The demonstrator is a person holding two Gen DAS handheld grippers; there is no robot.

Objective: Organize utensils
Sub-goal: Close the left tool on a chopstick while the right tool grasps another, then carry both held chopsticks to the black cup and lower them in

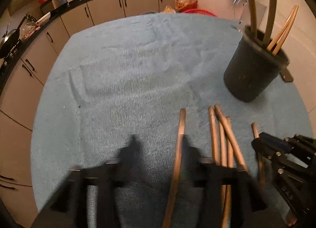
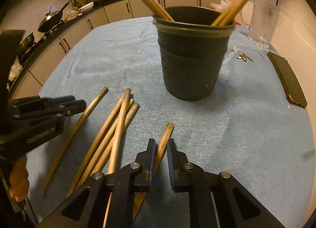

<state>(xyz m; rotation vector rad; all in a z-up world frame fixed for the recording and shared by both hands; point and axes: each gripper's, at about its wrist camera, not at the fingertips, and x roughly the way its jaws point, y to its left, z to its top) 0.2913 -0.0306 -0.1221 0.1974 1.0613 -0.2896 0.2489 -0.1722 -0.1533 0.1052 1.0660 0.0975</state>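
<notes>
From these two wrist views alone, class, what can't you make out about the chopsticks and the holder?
- Left wrist view: motion blur smears the left gripper, so whether it touches the single chopstick is unclear.
- Both views: the dark holder wall hides the lower ends of the utensils inside.
- Right wrist view: the right gripper covers its chopstick's near end.

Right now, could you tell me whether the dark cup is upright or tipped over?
Upright: the dark cup stands on its base on the blue cloth, chopsticks leaning out of its open top.
</notes>
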